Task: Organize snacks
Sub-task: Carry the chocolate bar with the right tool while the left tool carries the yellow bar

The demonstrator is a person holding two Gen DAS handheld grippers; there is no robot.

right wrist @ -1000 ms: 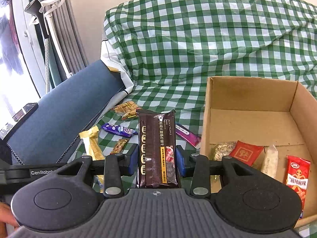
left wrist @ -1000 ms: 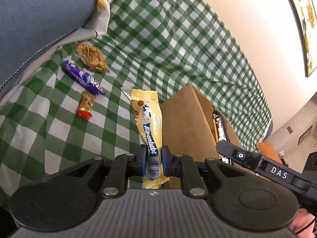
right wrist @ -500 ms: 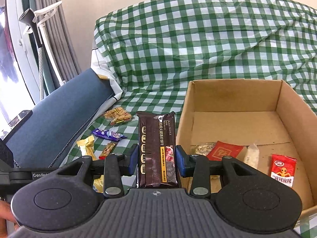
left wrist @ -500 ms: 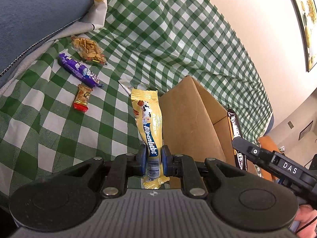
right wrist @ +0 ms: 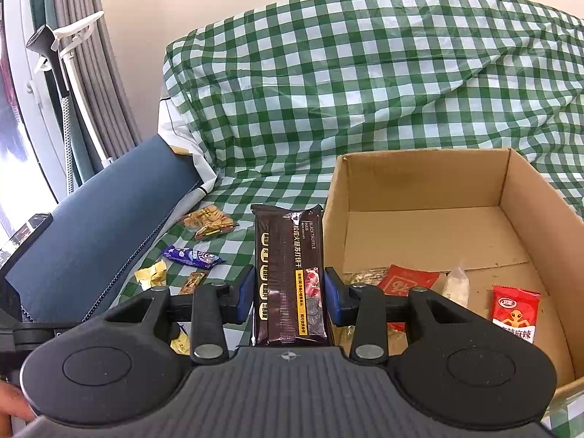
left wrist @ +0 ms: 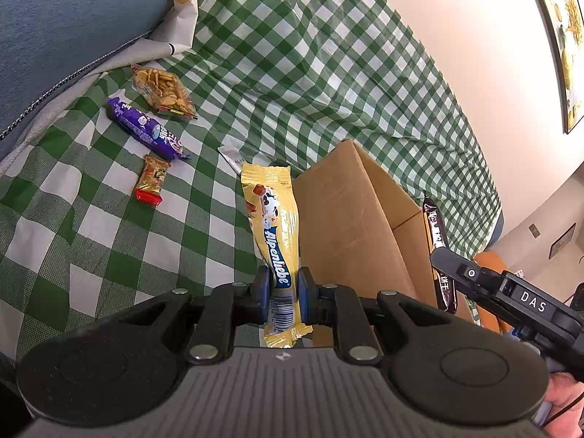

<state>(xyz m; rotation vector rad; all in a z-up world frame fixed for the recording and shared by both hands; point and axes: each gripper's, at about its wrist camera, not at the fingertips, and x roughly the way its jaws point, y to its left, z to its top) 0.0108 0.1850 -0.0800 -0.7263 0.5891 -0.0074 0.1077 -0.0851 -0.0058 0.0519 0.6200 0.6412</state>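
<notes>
My left gripper point(left wrist: 284, 294) is shut on a yellow Alpenliebe candy pack point(left wrist: 274, 219) and holds it above the cloth, just left of the cardboard box point(left wrist: 343, 219). My right gripper point(right wrist: 288, 297) is shut on a dark brown cracker pack point(right wrist: 288, 273), held upright by the box's left wall point(right wrist: 334, 211). The brown pack also shows in the left wrist view point(left wrist: 438, 252) over the box. Inside the box lie a red sachet point(right wrist: 407, 279), a red chili snack point(right wrist: 514, 314) and a pale packet point(right wrist: 456, 283).
On the green checked cloth point(left wrist: 109, 241) lie a cracker bag point(left wrist: 162, 89), a purple bar point(left wrist: 144, 127) and a small red-orange packet point(left wrist: 151, 180). A blue cushion point(right wrist: 95, 219) borders the left. The cloth rises over a backrest behind the box.
Both grippers have shifted a little to the left relative to the box, so it sits further right in both views. Both still hold their packs.
</notes>
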